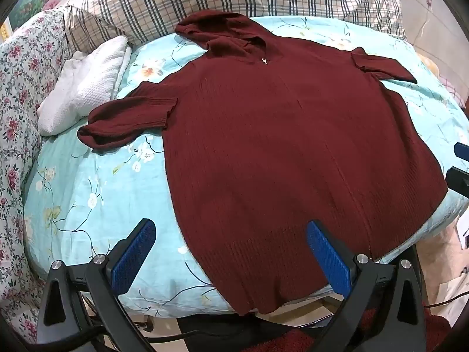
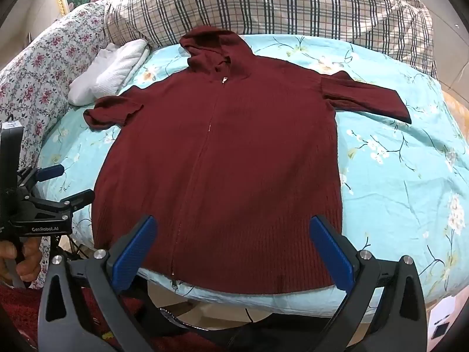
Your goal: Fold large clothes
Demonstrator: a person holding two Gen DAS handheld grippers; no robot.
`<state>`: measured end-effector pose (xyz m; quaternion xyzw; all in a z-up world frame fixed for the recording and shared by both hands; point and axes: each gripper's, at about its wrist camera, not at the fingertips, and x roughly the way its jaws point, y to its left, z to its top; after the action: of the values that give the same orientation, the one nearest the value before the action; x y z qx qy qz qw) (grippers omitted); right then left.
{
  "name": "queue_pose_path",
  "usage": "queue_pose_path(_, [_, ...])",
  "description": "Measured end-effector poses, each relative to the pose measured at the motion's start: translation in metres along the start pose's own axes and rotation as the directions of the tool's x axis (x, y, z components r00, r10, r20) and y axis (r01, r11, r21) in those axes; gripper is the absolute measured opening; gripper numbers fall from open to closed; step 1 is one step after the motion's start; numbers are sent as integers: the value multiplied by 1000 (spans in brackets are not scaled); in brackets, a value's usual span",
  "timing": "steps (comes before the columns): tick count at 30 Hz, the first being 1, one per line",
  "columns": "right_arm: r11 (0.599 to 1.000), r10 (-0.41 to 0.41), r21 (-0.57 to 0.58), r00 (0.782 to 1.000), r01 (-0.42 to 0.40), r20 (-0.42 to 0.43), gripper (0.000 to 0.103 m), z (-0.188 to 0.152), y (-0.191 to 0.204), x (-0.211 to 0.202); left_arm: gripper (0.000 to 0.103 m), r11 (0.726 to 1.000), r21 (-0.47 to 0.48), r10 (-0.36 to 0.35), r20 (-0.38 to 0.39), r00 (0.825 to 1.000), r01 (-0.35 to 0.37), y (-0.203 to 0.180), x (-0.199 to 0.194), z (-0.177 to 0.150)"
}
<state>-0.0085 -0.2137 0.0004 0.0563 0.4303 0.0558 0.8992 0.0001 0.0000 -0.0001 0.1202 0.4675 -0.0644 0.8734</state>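
Observation:
A dark red hooded zip sweater lies spread flat, front up, on the light-blue floral bed sheet. Its hood points to the far side and both sleeves stretch outward. My left gripper hovers open over the hem's left part, nothing between its blue pads. My right gripper hangs open above the hem near the zip's lower end, holding nothing. Each gripper shows in the other view: the left gripper by the sweater's left edge, the right gripper at the frame's right edge.
A folded white knit cloth lies at the far left beside the left sleeve. A plaid quilt is heaped behind the hood. Pink-flowered fabric borders the left. A hand grips the left tool.

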Motion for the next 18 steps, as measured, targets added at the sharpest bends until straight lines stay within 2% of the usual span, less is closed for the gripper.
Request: queue_pose_path(18, [1000, 1, -5, 1000, -1, 0, 103, 1, 1, 2, 103, 1000, 3, 2, -3, 1000, -2, 1, 4, 2])
